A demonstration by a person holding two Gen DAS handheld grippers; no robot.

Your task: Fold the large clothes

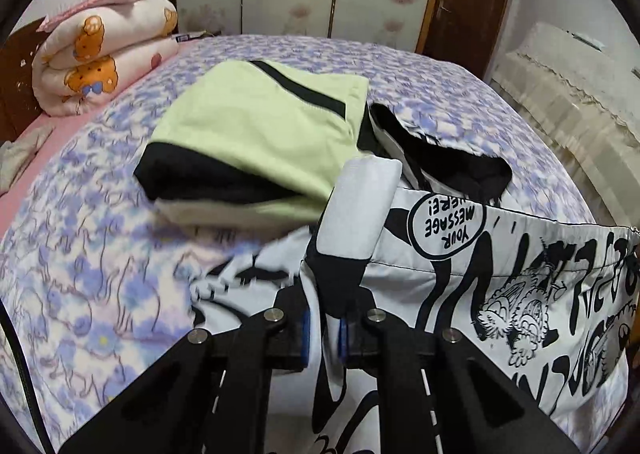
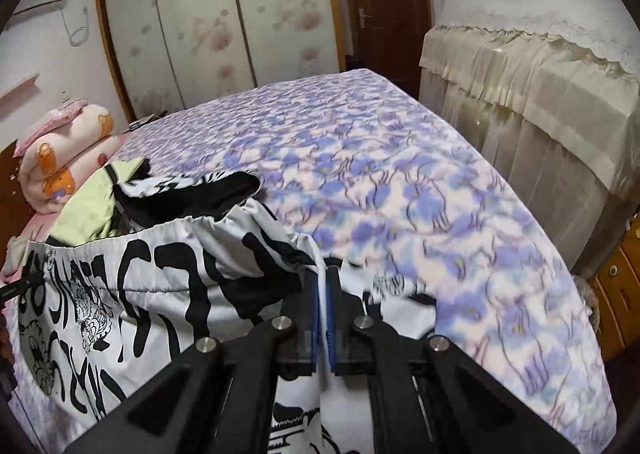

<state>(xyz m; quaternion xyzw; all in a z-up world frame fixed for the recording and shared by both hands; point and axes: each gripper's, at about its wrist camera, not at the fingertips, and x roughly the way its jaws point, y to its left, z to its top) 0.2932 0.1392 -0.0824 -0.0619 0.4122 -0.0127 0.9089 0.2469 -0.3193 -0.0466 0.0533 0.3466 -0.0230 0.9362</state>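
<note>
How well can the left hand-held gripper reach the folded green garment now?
Probably not yet: the left hand-held gripper is shut on the printed garment. The green garment lies uncovered on the bed just beyond.

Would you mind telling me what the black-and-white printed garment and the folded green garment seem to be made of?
Printed garment: seemingly thin, smooth woven fabric, matte; it hangs in sharp creases. Green garment: likely soft cotton-like knit, matte, judging by its thick rounded folds.

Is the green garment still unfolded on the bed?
No, the green garment lies folded in a compact stack on the bedspread.
</note>
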